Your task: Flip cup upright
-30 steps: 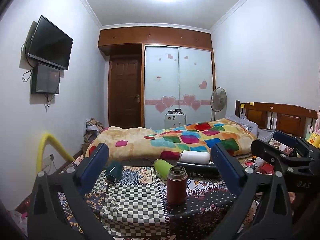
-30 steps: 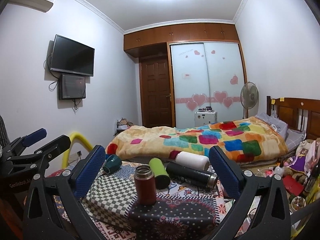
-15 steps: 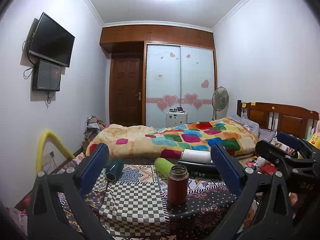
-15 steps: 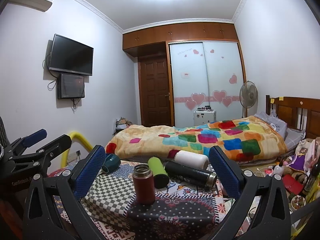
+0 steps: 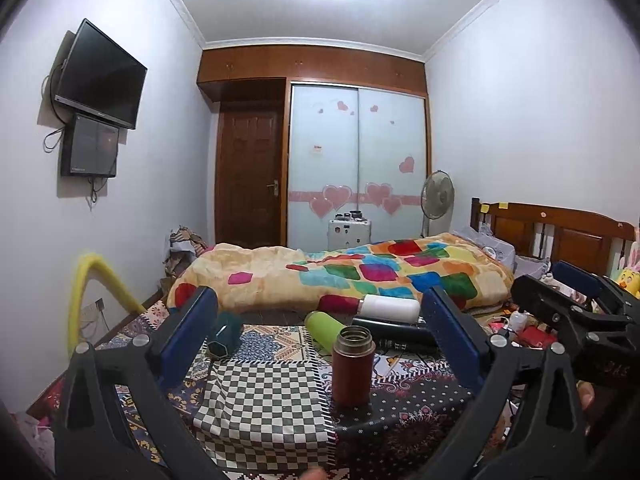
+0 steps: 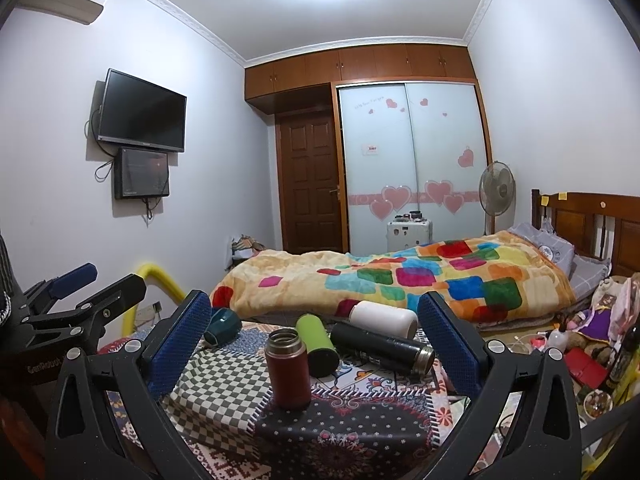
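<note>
A dark red flask (image 5: 353, 366) stands upright on the patterned cloth table (image 5: 260, 400), mouth open; it also shows in the right wrist view (image 6: 288, 368). Behind it lie a green cup (image 5: 322, 325) (image 6: 316, 340), a black flask (image 5: 394, 336) (image 6: 382, 347) and a white cup (image 5: 389, 308) (image 6: 383, 318), all on their sides. A teal cup (image 5: 225, 334) (image 6: 221, 327) lies at the left. My left gripper (image 5: 320, 344) and right gripper (image 6: 314, 344) are both open and empty, back from the table.
A bed with a bright patchwork blanket (image 5: 360, 276) stands beyond the table. A yellow foam tube (image 5: 86, 292) arches at the left wall. Clutter (image 6: 584, 344) lies on the floor at the right. Each gripper shows at the edge of the other's view.
Both views have shifted only slightly; the cups and flasks have not moved and both grippers stay open.
</note>
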Available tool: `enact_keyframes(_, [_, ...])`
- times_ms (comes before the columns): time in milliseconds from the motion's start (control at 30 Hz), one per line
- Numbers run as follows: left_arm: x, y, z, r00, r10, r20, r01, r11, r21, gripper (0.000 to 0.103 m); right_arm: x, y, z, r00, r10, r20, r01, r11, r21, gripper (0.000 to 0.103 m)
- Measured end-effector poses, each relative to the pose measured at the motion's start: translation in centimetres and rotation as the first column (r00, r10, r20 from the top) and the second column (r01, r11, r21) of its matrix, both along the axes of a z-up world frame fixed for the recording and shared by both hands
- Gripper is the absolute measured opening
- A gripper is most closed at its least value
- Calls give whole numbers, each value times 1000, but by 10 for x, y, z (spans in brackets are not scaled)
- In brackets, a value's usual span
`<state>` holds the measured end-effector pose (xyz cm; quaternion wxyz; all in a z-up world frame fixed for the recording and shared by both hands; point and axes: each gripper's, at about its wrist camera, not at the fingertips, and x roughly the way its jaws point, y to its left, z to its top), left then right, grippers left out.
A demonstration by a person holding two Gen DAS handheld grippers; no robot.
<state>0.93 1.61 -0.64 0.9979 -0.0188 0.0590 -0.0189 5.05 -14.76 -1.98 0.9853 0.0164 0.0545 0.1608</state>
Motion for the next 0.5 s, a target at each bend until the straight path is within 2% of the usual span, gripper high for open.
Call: enact_keyframes(500, [2,-4,-4,1000,-23,-8,23,1000,4,103,0,6,0,1000,7,-7,-7,1000,0,103])
